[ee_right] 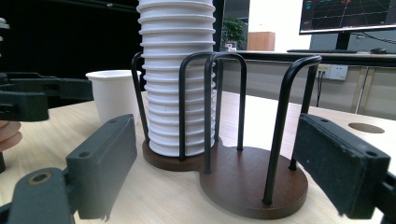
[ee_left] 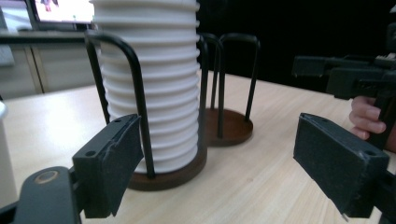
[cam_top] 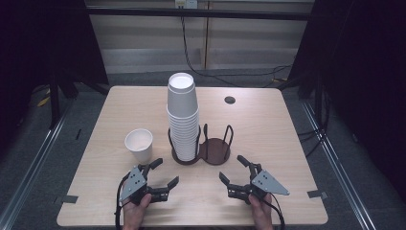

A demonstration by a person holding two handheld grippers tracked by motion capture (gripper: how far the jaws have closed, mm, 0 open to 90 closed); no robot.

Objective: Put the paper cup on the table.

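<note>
A tall stack of white paper cups (cam_top: 182, 120) stands in the left ring of a dark two-ring wire holder (cam_top: 214, 151); the right ring is empty. One single white cup (cam_top: 139, 143) stands upright on the table to the left of the holder. My left gripper (cam_top: 166, 171) rests near the front edge just below that cup, jaws open and empty. In the left gripper view the stack (ee_left: 159, 93) stands right ahead of it. My right gripper (cam_top: 231, 167) sits open and empty in front of the holder, and in its own view the empty ring (ee_right: 257, 182) lies between its jaws.
The light wooden table (cam_top: 268, 129) has a round cable hole (cam_top: 230, 99) at the back right. Dark floor and metal rails surround it. Bare tabletop lies to the right of the holder and behind the stack.
</note>
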